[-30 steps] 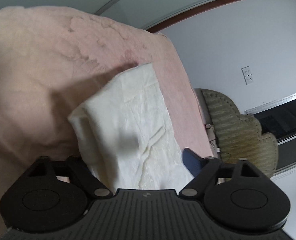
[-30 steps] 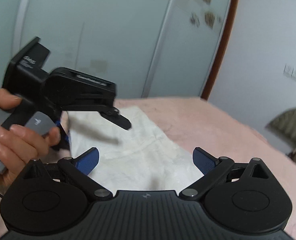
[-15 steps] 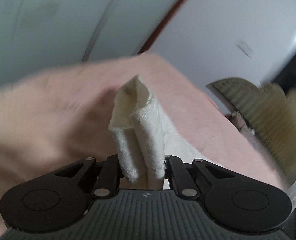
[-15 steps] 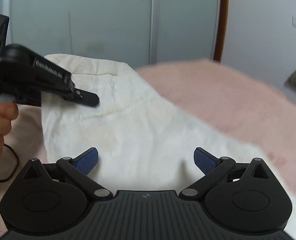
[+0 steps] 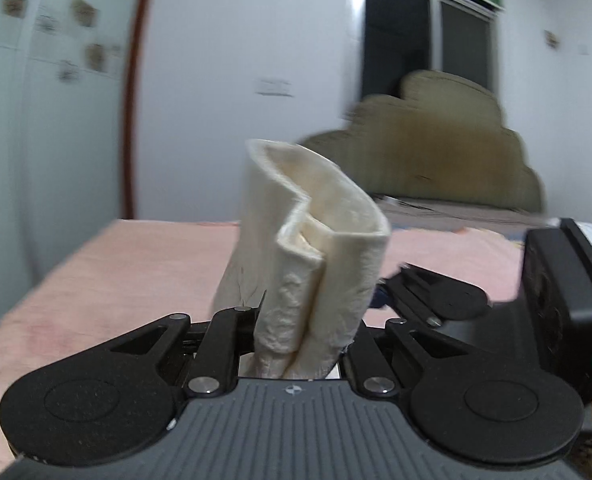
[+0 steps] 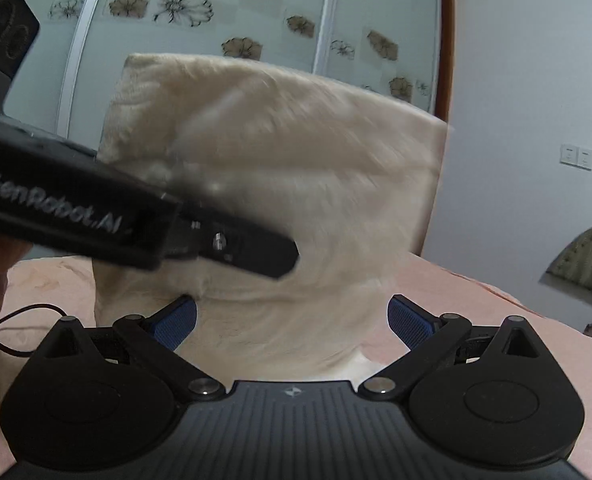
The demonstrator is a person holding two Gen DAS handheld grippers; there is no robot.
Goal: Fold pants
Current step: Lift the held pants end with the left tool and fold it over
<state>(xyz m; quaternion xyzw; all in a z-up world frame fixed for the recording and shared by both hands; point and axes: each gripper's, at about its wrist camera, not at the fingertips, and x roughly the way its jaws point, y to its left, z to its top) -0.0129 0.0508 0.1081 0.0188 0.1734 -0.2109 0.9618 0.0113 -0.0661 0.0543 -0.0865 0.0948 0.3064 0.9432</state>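
The cream-white pants [image 5: 312, 248] are pinched in my left gripper [image 5: 298, 344], which is shut on a bunched fold that stands up in front of the lens, lifted above the pink bed [image 5: 116, 268]. In the right wrist view the pants [image 6: 296, 168] hang as a broad raised sheet, with the left gripper's body [image 6: 108, 216] crossing in front. My right gripper [image 6: 292, 320] is open, blue pads [image 6: 410, 322] apart, close to the cloth's lower part. It also shows in the left wrist view [image 5: 496, 300].
A pink blanket covers the bed [image 6: 476, 312]. An olive padded headboard or chair [image 5: 436, 160] stands beyond it. A sliding wardrobe with flower prints [image 6: 216, 12] is behind. A black cable [image 6: 24, 312] lies at the left.
My left gripper closed on the pants' edge and lifted it up off the bed, swinging to face the window. The cloth now hangs raised before the open right gripper.
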